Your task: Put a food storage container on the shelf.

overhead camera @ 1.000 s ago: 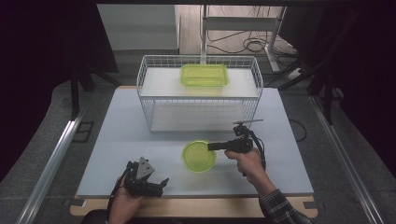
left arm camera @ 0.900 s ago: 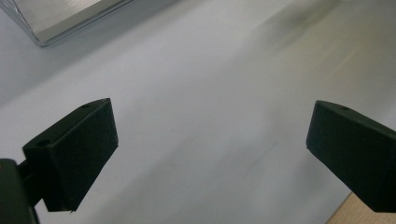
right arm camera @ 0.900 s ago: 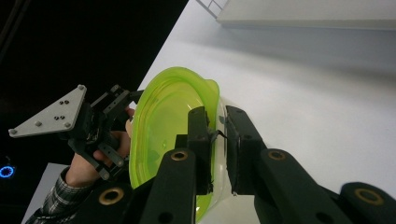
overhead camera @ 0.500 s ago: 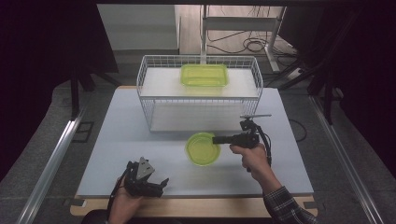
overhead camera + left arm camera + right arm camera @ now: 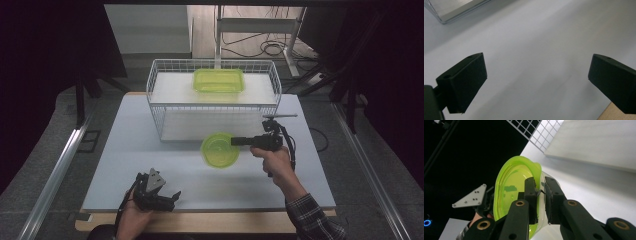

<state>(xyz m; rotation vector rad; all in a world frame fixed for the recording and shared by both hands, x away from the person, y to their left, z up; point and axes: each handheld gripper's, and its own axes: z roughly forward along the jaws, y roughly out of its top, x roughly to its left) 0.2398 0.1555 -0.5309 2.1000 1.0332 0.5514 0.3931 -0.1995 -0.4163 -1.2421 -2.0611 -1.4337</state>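
Observation:
A round, translucent green bowl point(image 5: 219, 151) hangs a little above the white table point(image 5: 135, 145), in front of the wire basket. My right gripper point(image 5: 236, 141) is shut on the bowl's right rim. In the right gripper view the jaws point(image 5: 540, 190) pinch the rim, with one pad inside the bowl point(image 5: 510, 185) and one outside. My left gripper point(image 5: 170, 200) rests by the table's front edge. Its jaws point(image 5: 536, 80) stand wide open over bare tabletop, with nothing between them.
A white wire basket point(image 5: 151, 95) stands at the back of the table, with a rectangular green container point(image 5: 218, 80) on its far side. The basket's mesh point(image 5: 534, 130) is also in the right gripper view. Beyond the table edges are dark floor and metal rails.
My right gripper has lifted the green bowl and carried it slightly right, toward the basket. The left gripper has stayed in place.

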